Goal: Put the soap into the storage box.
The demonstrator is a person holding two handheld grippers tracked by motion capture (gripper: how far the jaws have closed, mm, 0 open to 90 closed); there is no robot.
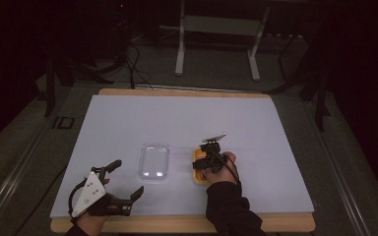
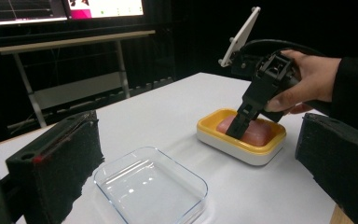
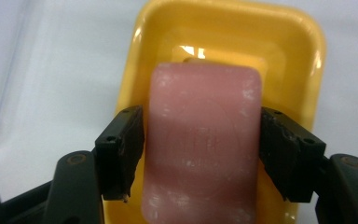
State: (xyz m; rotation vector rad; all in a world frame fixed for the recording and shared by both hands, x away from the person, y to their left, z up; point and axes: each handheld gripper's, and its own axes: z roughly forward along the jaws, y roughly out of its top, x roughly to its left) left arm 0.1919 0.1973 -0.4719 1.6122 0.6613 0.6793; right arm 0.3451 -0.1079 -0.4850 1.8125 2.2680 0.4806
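Your right gripper (image 3: 203, 154) down in the yellow-topped white soap dish (image 3: 307, 60) — jaws flanking the pink soap bar (image 3: 203, 140), contact unclear, your left gripper (image 1: 120, 189) wide open, empty, near the clear plastic lid (image 1: 153, 161).

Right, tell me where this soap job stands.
Done: the pink soap lies in the yellow dish. In hand: the right hand-held gripper has its jaws along the soap's sides; grip uncertain. To do: the clear tray sits empty beside the dish, untouched, and the left hand-held gripper rests open.
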